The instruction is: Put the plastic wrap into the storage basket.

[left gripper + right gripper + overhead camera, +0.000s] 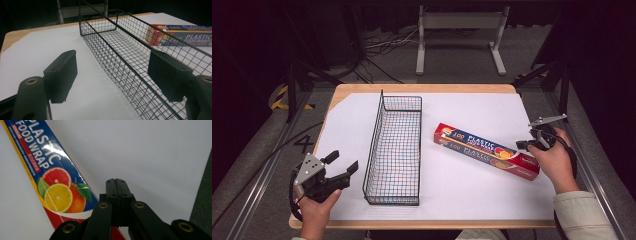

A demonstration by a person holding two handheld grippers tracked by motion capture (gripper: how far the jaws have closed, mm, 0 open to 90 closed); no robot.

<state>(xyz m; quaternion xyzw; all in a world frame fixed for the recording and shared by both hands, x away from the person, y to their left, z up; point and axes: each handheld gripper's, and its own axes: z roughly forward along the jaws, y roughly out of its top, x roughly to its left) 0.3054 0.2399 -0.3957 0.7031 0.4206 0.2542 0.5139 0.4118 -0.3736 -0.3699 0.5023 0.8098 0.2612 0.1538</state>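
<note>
Resting at the near left corner of the table (362,90), the left gripper (343,162) stands with its jaws spread wide and nothing between them; the wire basket (394,145) lies just to its right. The right gripper (525,144) has its jaws pressed together, empty, with its tip just beside the near end of the plastic food wrap box (484,150), which lies slantwise on the white sheet (472,185).

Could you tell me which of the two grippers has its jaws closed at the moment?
The right gripper, beside the plastic wrap box, has its jaws pressed together with nothing between them; the left gripper by the wire basket stands wide open.
</note>
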